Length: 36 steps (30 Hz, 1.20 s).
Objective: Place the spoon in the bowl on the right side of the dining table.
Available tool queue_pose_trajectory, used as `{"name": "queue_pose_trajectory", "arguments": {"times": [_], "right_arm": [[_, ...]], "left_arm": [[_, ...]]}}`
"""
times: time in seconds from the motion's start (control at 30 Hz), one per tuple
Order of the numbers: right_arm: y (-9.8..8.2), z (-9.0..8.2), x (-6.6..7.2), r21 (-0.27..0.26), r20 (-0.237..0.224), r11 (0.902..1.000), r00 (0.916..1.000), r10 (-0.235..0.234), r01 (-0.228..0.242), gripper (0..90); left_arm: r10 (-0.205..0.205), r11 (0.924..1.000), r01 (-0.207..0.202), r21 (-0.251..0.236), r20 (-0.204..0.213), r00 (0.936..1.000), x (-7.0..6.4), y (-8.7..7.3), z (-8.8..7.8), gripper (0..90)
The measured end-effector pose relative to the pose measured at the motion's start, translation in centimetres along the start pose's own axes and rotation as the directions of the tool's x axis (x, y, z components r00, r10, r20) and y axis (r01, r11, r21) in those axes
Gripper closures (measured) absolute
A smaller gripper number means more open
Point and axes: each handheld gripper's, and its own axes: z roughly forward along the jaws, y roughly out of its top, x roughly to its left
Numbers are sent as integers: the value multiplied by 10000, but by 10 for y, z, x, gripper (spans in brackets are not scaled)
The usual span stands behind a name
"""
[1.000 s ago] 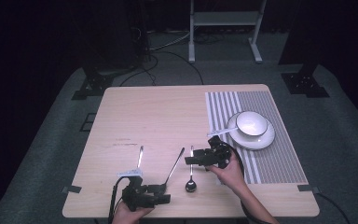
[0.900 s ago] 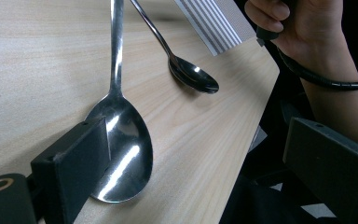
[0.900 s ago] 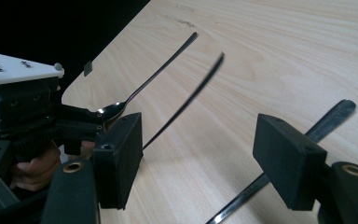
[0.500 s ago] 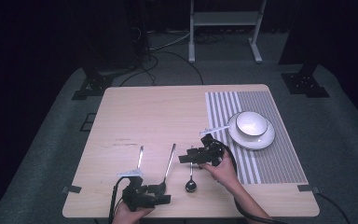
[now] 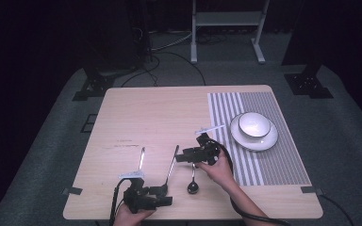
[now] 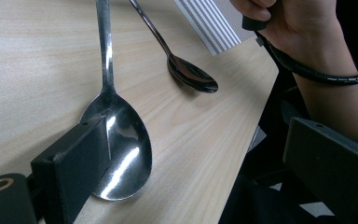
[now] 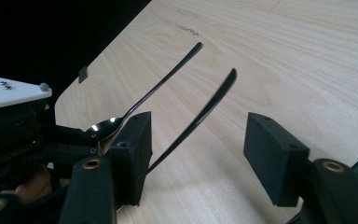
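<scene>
1. High view: fixed above near edge, looks forward and down over whole table point(image 5: 169, 113).
2. Left gripper view: low, close, along tabletop.
3. Right gripper view: low, close, angled across wood.
4. All three share the two spoons: large spoon point(image 6: 116, 140), small spoon point(image 6: 191, 74).

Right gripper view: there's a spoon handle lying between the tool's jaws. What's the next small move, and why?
Probably finish closing the right tool on the spoon handle. The handle runs through the gap between the jaws, which have just been closing, yet neither pad presses on it. The spoon lies flat on the table, so the tool may need to dip slightly for the pads to catch the thin handle.
</scene>
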Motion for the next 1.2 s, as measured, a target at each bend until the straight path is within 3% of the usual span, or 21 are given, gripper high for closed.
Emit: {"name": "queue_pose_trajectory", "arguments": {"times": [0.27, 0.43, 0.77, 0.9, 1.2], "right_arm": [[4, 7, 0, -155, 31, 9997, 9998, 171, -170, 509], [5, 8, -1, -173, 198, 9995, 9995, 258, -254, 633], [7, 13, -5, -249, 164, 9982, 9983, 551, -546, 691], [7, 15, -7, -220, 118, 9977, 9978, 651, -648, 759], [8, 10, -8, -376, -819, 9921, 9898, 1162, -1196, 831]], "left_arm": [[7, 10000, -7, 12, -8, 10000, 0, 0, 0, 57], [31, 10000, -31, 42, -16, 10000, 0, 0, 0, 57], [50, 10000, -50, 51, -27, 10000, 0, 0, 0, 57], [34, 10000, -34, 52, -18, 10000, 0, 0, 0, 57], [-14, 10000, 14, 15, 53, 10000, 1, 0, -1, 56]]}}
